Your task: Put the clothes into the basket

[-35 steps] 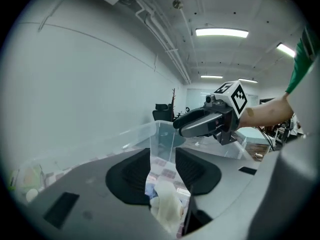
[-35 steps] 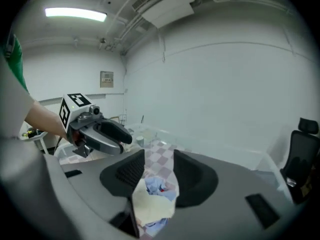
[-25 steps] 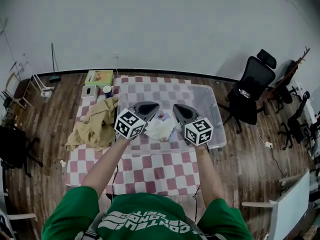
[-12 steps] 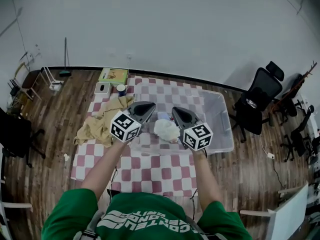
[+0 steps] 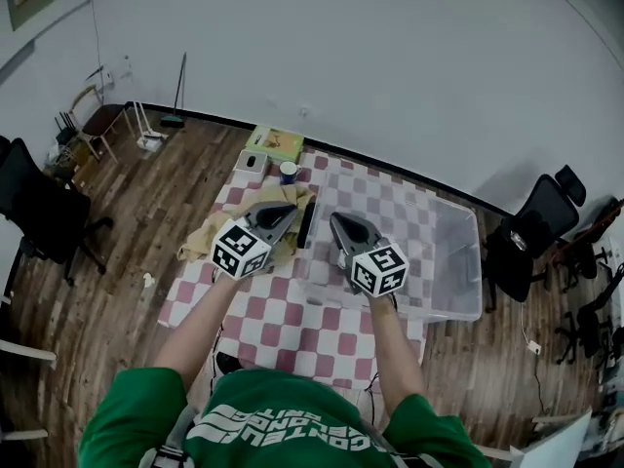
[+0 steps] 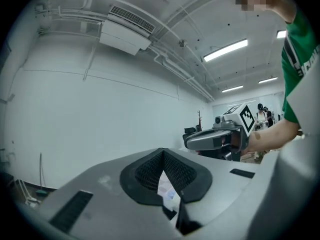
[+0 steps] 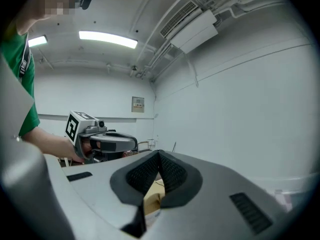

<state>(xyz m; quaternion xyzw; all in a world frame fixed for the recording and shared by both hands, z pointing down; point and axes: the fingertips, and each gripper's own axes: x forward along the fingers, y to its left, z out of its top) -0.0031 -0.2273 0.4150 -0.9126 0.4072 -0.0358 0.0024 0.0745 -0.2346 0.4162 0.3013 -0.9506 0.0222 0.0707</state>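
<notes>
A tan garment [image 5: 203,240] lies crumpled on the left part of the checkered table [image 5: 292,310], partly under my left gripper. The clear plastic basket [image 5: 466,261] stands at the table's right end. My left gripper [image 5: 281,210] and right gripper [image 5: 336,224] hover side by side above the table's middle, both shut with nothing between the pads. Both gripper views point up at the wall and ceiling. The left gripper [image 6: 162,151] view shows the right gripper [image 6: 220,139] beside it, and the right gripper [image 7: 159,154] view shows the left gripper [image 7: 107,141]. No white cloth is visible.
A green box [image 5: 276,142], a white box [image 5: 252,161] and a blue cup [image 5: 289,172] stand at the table's far left corner. A dark narrow object [image 5: 307,224] shows between the grippers. Black office chairs stand at the left [image 5: 39,213] and right [image 5: 531,237] on the wooden floor.
The head view has swung, so the table sits further right and angled. The white cloth seen between the grippers earlier is out of sight. Both grippers stay shut.
</notes>
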